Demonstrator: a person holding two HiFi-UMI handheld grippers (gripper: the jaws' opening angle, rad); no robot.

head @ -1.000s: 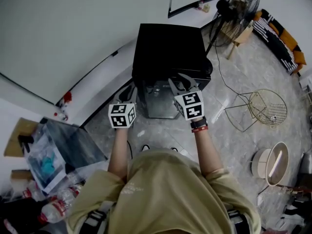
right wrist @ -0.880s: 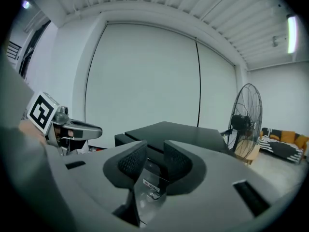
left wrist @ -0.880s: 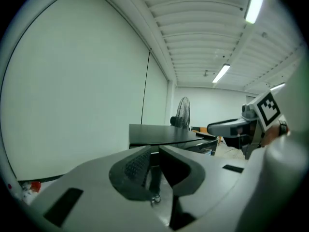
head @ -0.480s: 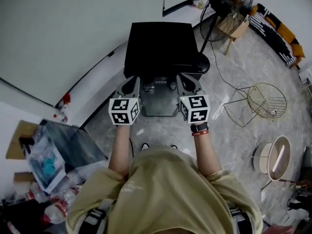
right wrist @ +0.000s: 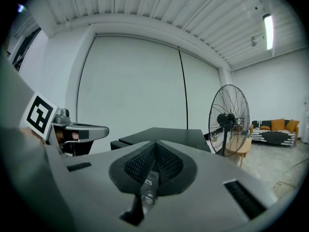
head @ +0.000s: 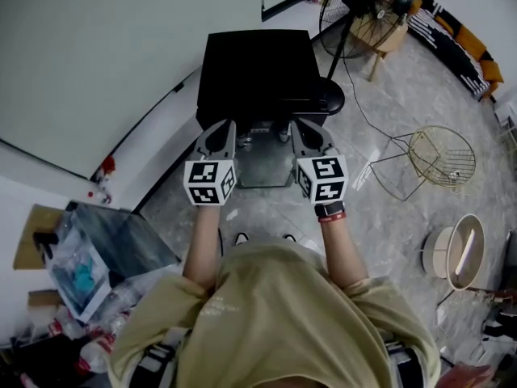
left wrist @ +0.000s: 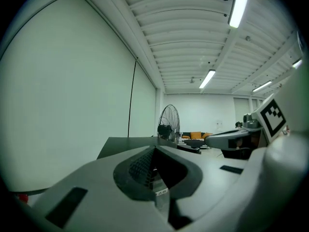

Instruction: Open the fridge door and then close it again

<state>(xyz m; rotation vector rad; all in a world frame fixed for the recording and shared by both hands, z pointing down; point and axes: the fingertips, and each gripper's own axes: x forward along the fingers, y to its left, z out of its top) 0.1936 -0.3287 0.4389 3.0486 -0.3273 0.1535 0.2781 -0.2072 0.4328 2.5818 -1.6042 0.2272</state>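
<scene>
1. Left gripper [left wrist: 155, 147] has its jaws pressed together at the tips with nothing between them. The right gripper [right wrist: 155, 141] is the same: jaws met and empty. In the head view the two are held side by side at one level, apart from each other, both pointing toward the fridge.
2. A pale wall [head: 97, 47] fills the upper left of the head view, and a grey marbled floor [head: 388, 111] spreads to the right.
3. The person [head: 275, 314], in a tan shirt, faces the fridge with both forearms reaching forward.
4. The fridge [head: 257, 67] is a black box standing against the wall, straight ahead. Its flat top shows just past the jaw tips in both gripper views. A grey front panel [head: 266, 164] below the black top shows between the two grippers. Whether the door stands open cannot be told.
5. A standing fan [head: 367, 6] is to the right of the fridge, near its back corner.
6. A sofa [head: 460, 43] with orange cushions and black-and-white stripes sits far off at the upper right.
7. A wire chair frame [head: 440, 156] rests on the floor, well apart from the right gripper.
8. A round beige tub [head: 456, 257] lies on the floor to the person's right.
9. A red wristband [head: 329, 212] circles the right wrist, just behind that gripper's marker cube [head: 327, 178].
</scene>
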